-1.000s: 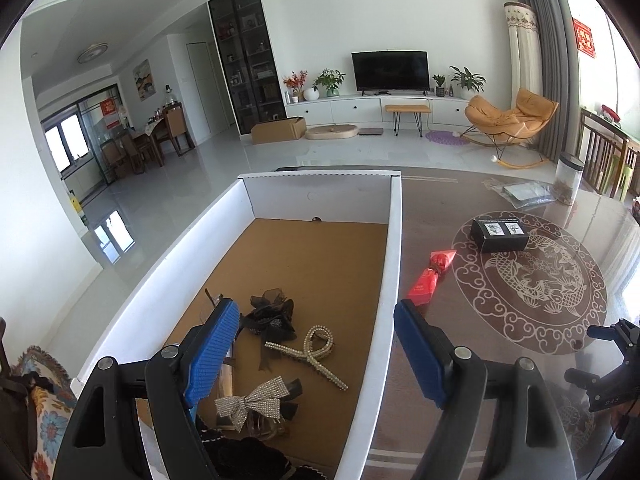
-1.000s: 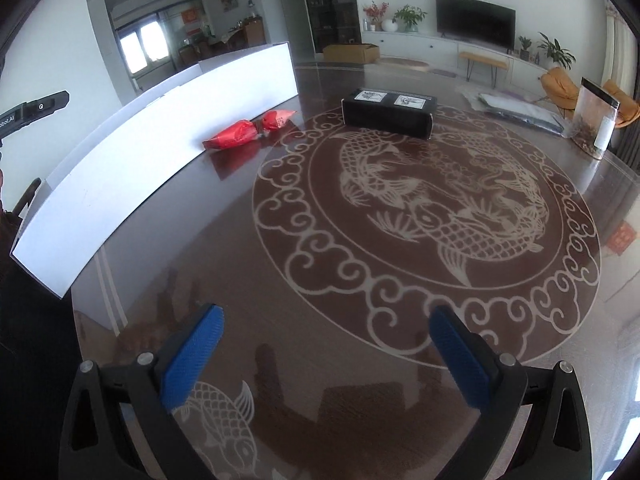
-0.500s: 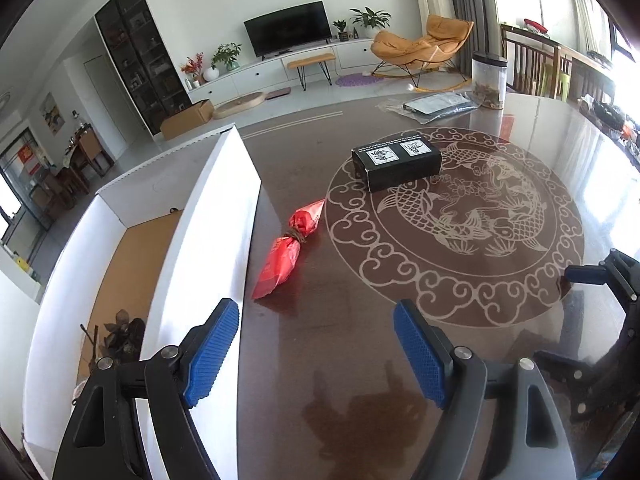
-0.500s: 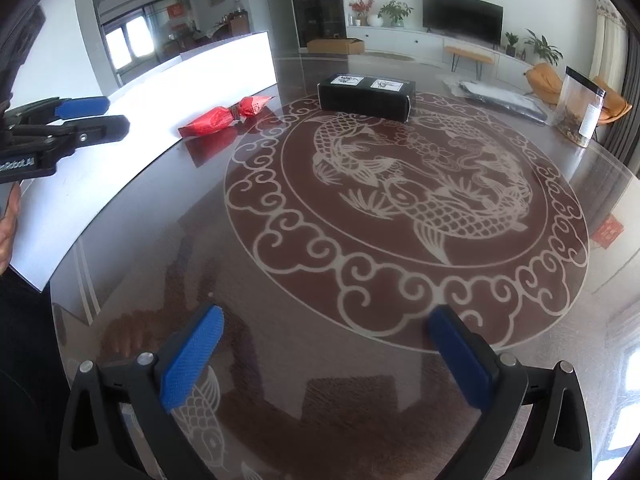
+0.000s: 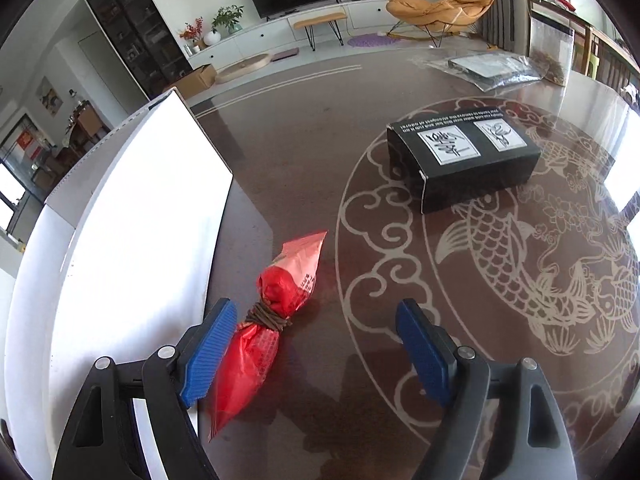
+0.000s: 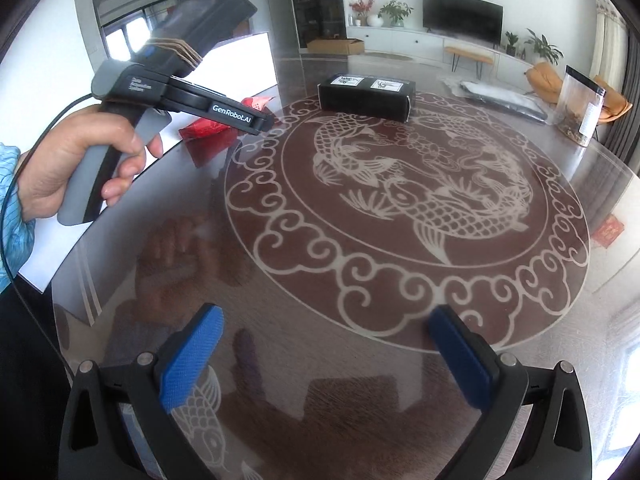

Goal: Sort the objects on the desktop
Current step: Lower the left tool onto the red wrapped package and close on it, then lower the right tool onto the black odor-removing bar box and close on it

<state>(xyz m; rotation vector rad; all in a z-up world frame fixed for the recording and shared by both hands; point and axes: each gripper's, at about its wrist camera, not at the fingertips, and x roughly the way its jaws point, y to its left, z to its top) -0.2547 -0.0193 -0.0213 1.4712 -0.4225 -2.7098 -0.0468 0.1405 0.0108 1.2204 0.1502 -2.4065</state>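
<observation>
Living room behind: television, orange chair, plants. Glossy brown surface [image 5: 304, 152] with a fish medallion, carrying:

- White box [image 5: 132, 216], open-topped, along the left edge of the surface; presumably the sorting bin.
- Red bag [image 5: 276, 308], twisted plastic tied at the waist with brown cord, lying on the surface just beside the box wall. Its lower half sits between the blue pads of the left hand-held gripper [image 5: 312, 352].
- Black carton [image 5: 464, 164] with two white labels, well apart from the bag, on the medallion.
- Clear packet [image 5: 488, 68] and clear jar [image 5: 550, 50] at the far edge.

Left hand-held gripper: released, jaws opening, pads not pressing the bag; its left pad is close to the bag and the box wall.

Right hand-held gripper [image 6: 326, 352]: released, nothing between its pads, above bare surface.

Handling note, as judgement: the step is the pick-up of the red bag. Centre the pads across the corded waist, the firmest part; thin plastic may slip. Keep the left pad clear of the box wall while closing.
</observation>
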